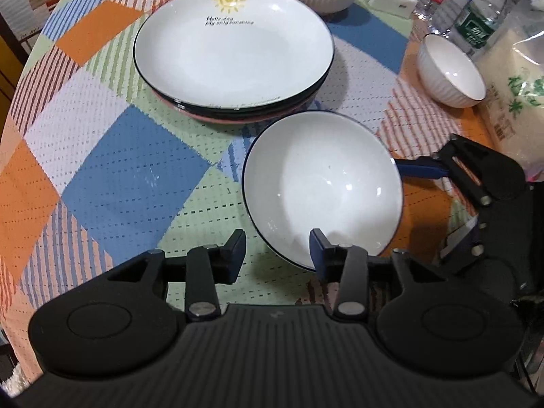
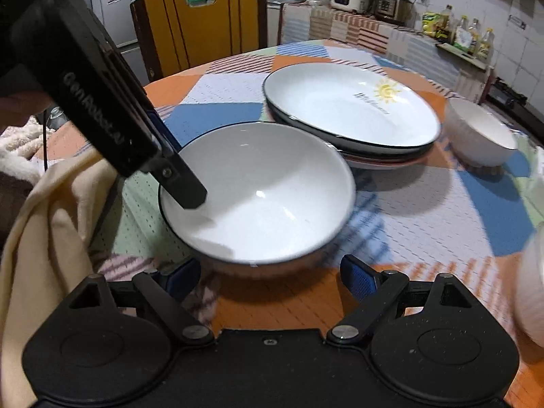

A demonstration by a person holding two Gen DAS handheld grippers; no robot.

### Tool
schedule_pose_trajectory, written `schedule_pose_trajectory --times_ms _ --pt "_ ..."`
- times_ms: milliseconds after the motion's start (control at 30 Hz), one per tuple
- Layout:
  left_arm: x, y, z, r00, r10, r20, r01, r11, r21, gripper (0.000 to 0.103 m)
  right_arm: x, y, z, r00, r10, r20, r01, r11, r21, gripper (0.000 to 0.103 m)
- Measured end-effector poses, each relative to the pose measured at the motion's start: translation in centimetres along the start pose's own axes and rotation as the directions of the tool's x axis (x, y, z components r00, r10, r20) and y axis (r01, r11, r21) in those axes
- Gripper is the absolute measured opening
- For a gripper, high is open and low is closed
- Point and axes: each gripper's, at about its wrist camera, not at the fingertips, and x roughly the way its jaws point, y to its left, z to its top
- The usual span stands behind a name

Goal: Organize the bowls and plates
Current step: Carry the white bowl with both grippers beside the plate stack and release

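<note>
Round bowl (image 1: 323, 187) sits mouth-up, slightly tilted, beside stacked plates (image 1: 234, 64)

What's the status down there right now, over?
Left gripper open, fingers astride large bowl rim. Right gripper open at bowl's near edge. Plate stack close behind.

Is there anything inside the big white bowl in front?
Empty. The big white bowl shows only a clean, shiny white inside in both views, with no food or water. Just one finger of the left tool reaches over its rim.
</note>
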Motion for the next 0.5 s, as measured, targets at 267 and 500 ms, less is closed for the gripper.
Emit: schedule_pose_trajectory --times_ms 267,500 --pt "-3.2 -1.2 0.9 0.999 0.014 0.048 -0.018 0.996 0.092 0.048 -7.0 -4.1 -1.6 0.995 -0.060 0.079 0.044 0.981 0.189 0.092" --pt "-5.1 -2.5 2.1 0.998 0.011 0.070 -0.020 0.989 0.144 0.050 -12.5 -6.5 -3.2 0.969 -0.198 0.148 0.145 0.940 0.309 0.092"
